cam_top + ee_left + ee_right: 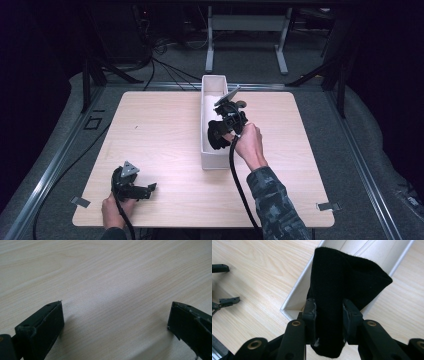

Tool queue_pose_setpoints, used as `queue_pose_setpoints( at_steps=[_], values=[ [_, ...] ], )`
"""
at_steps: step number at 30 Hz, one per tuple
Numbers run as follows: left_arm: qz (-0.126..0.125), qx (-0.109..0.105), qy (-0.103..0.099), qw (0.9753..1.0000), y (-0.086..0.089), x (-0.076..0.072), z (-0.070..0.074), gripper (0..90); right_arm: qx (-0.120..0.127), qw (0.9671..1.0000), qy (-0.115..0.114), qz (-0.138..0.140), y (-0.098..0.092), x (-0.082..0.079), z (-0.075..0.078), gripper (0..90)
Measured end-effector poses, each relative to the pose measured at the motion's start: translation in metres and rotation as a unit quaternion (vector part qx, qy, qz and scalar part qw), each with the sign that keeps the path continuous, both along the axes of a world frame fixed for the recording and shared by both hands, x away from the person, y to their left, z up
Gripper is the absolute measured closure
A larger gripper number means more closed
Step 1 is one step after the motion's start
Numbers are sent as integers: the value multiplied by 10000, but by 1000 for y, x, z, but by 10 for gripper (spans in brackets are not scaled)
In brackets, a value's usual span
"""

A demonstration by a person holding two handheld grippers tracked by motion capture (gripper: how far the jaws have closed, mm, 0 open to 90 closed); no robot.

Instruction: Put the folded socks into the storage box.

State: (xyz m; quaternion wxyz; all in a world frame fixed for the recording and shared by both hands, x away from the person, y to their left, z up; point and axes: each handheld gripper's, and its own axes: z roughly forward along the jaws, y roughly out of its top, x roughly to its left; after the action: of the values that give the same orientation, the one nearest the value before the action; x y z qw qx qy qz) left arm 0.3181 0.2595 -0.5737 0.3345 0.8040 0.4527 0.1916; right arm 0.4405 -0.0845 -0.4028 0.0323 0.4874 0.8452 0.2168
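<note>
A folded black cloth (342,277) is pinched between the jaws of my right gripper (329,312), and it hangs over the near end of a long white bin (294,300). In the high view the right gripper (220,136) holds the black cloth (216,137) just above the white bin (210,162) near the table's middle. My left gripper (150,190) rests at the front left of the table, open, with bare wood between its jaws. In its own view the left gripper (115,320) has its jaws spread wide.
The light wood table (160,130) has free room left and right of the bin. Cables (240,185) trail from both grippers toward the front edge. A metal desk frame (247,35) stands beyond the table on the grey floor.
</note>
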Motion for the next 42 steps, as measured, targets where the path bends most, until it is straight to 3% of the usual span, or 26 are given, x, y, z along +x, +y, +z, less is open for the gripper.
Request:
queue_pose_setpoints(
  at_steps=[6, 19, 26, 29, 33, 34, 39, 42],
  values=[
    [0, 0, 2, 10000, 0, 0, 0, 5, -153, 9998, 117, -88, 6, 2, -19, 677],
    [0, 0, 1, 10000, 0, 0, 0, 5, -209, 9984, 450, -278, 8, 5, -48, 627],
    [0, 0, 0, 10000, 0, 0, 0, 5, -223, 9984, 427, -297, 9, 5, -48, 566],
    [2, 0, 2, 10000, 0, 0, 0, 5, -358, 9979, 434, -306, 9, 5, -48, 553],
    [1, -1, 1, 10000, 0, 0, 0, 5, -278, 9982, 439, -301, 9, 5, -46, 534],
    [1, -1, 0, 10000, 0, 0, 0, 5, -365, 9982, 386, -293, 9, 4, -45, 521],
    [0, -1, 1, 10000, 0, 0, 0, 5, -228, 9991, 301, -188, 6, -1, -37, 436],
    [1, 1, 3, 10000, 0, 0, 0, 5, -200, 9996, 139, -129, 4, -6, -30, 336]
  ],
)
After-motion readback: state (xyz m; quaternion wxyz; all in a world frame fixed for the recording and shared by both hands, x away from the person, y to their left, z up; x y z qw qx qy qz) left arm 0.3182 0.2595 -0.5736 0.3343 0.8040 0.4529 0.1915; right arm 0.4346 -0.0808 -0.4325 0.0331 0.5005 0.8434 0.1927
